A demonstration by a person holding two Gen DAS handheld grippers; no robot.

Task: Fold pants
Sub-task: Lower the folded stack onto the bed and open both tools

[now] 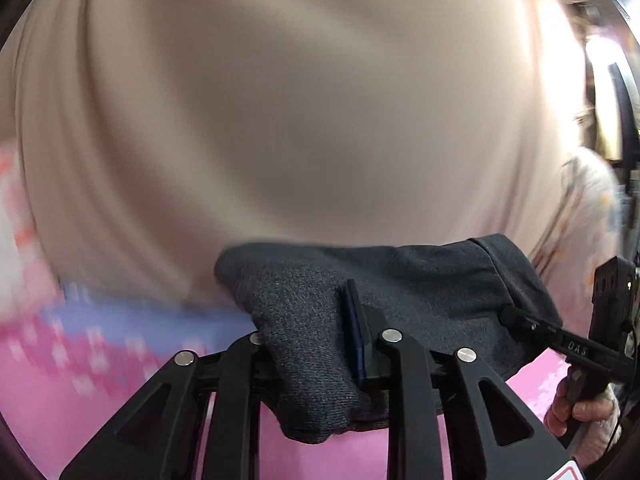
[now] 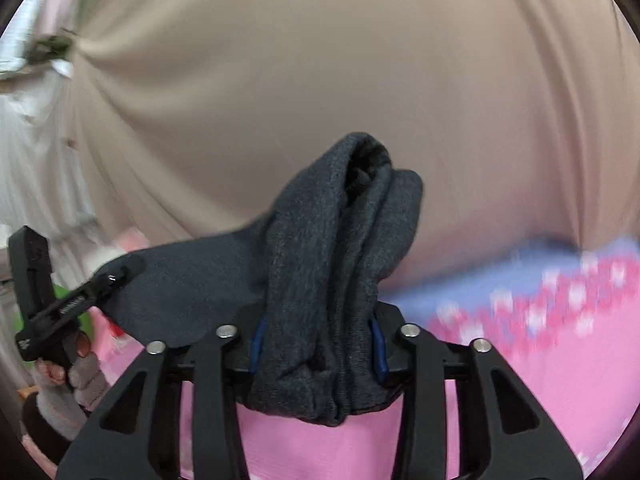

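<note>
Dark grey knit pants (image 1: 420, 292) hang stretched between my two grippers above a pink surface. My left gripper (image 1: 320, 344) is shut on one bunched end of the pants. My right gripper (image 2: 318, 344) is shut on the other bunched end (image 2: 320, 280), which sticks up between its blue pads. In the left wrist view the right gripper (image 1: 516, 320) shows at the right, clamped on the pants. In the right wrist view the left gripper (image 2: 112, 276) shows at the left, clamped on the pants' edge.
A pink cloth-covered surface (image 2: 540, 392) with a patterned pink and lilac band (image 2: 560, 296) lies below. A large beige cloth (image 1: 300, 100), blurred, fills the background. The person's hand (image 1: 576, 404) holds the right gripper's handle.
</note>
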